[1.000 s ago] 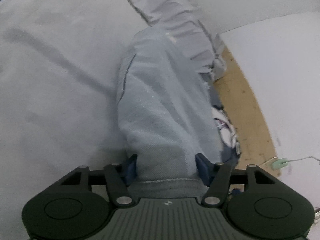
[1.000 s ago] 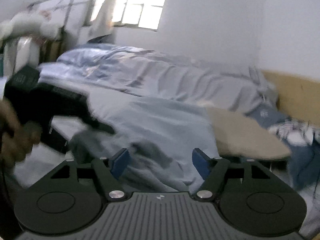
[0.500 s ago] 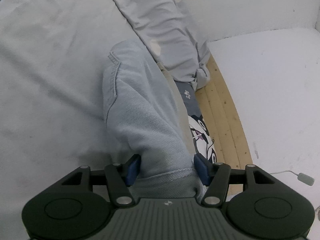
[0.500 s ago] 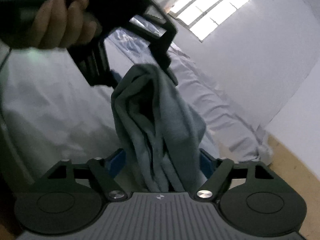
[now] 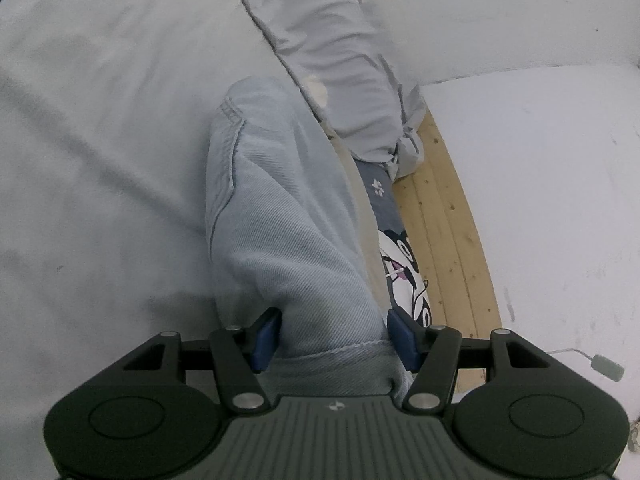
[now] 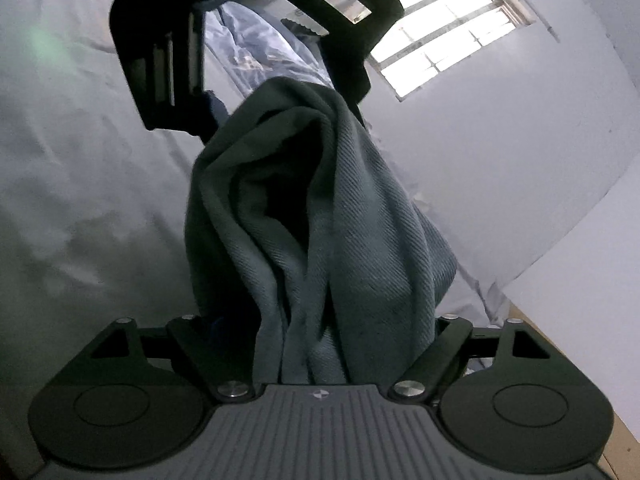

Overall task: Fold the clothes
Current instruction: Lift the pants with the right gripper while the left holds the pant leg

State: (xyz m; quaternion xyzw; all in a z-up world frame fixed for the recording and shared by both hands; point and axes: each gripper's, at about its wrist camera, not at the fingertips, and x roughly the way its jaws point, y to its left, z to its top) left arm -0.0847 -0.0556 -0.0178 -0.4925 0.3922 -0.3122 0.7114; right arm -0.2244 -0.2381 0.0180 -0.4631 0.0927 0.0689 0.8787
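Light blue jeans (image 5: 280, 216) hang down from my left gripper (image 5: 334, 340), which is shut on their hem end; the far end trails toward the pale bed sheet (image 5: 100, 140) below. In the right wrist view the same jeans (image 6: 320, 220) bunch up between my right gripper's (image 6: 316, 344) fingers, which are hidden by the cloth. The left gripper (image 6: 256, 40) shows above, held by a hand, gripping the cloth's top.
A rumpled grey duvet (image 5: 344, 60) lies along the bed's far side. A cartoon-print pillow (image 5: 404, 268) sits by the wooden bed frame (image 5: 444, 220). A white wall (image 5: 560, 180) and a cable plug (image 5: 608, 366) are to the right. A window (image 6: 448, 28) is behind.
The jeans were lifted off the bed by the left gripper. The right gripper swung up under it, and the hanging cloth now fills the space between its fingers.
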